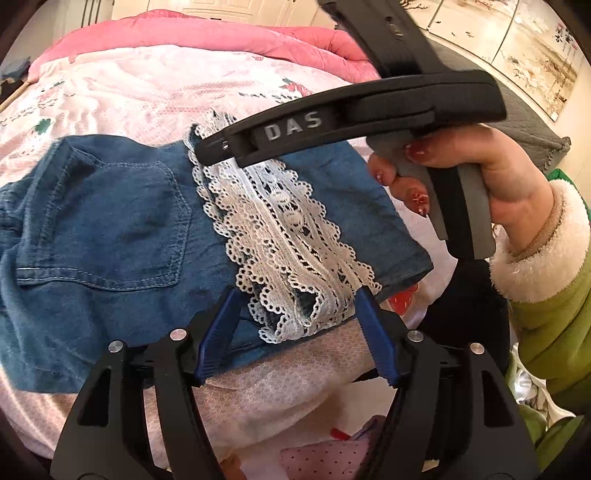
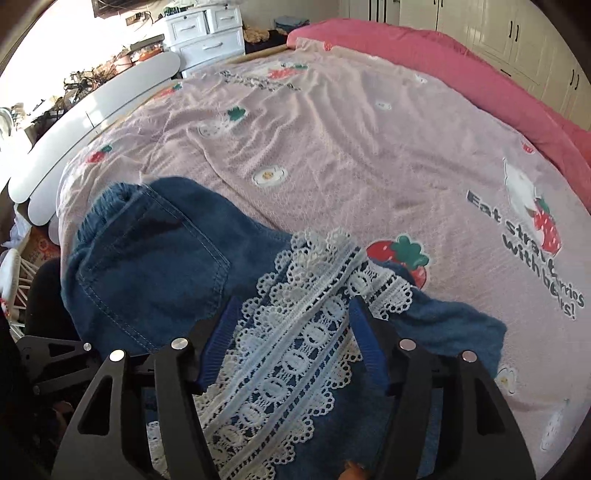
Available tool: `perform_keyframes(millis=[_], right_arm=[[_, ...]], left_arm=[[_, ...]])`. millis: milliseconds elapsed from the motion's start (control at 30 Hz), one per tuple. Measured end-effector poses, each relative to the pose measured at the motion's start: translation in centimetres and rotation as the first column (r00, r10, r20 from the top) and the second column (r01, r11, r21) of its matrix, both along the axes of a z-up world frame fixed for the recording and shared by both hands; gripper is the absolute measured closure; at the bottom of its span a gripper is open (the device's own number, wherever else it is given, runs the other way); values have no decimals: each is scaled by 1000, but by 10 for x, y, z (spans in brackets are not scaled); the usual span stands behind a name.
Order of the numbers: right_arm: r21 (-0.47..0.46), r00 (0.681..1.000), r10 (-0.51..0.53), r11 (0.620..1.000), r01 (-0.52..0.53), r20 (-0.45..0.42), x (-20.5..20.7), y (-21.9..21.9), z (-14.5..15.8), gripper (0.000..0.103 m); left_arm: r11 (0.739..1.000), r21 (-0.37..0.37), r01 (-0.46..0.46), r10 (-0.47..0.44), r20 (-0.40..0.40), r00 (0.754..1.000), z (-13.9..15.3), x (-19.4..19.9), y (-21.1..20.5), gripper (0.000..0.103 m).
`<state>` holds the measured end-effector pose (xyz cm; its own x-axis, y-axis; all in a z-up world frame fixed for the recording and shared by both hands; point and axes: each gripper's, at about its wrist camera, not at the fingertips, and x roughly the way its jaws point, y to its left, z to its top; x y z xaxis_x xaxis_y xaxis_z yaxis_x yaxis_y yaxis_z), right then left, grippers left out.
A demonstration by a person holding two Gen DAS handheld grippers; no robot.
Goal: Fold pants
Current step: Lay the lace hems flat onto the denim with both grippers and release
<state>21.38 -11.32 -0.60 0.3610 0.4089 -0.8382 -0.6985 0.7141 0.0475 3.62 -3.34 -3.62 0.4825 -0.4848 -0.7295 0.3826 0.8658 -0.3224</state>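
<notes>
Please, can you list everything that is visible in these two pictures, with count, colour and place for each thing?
pants: one, blue denim, folded on the bed, near edge
lace trim: one band, white, across the pants hem
bedsheet: one, pale pink with strawberry prints, covering the bed
quilt: one, pink, along the far side of the bed
drawer unit: one, white, beyond the bed, right wrist view
wardrobe doors: several, white, behind the quilt
left gripper: one, black with blue pads, open around the lace end
right gripper: one, black with blue pads, open over the lace
right hand: one, green sleeve with white cuff, holding the right gripper's handle
</notes>
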Motion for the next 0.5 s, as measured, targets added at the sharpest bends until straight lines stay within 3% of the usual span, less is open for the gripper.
perform_keyframes(millis=[300, 500], right_arm=[[21, 999, 1, 1000, -2, 46, -5, 7, 22, 30], [31, 998, 4, 1000, -5, 61, -5, 11, 33, 19]], left_arm=[[996, 28, -83, 82, 53, 995, 23, -13, 23, 33], [987, 40, -153, 149, 87, 985, 39, -26, 46, 13]])
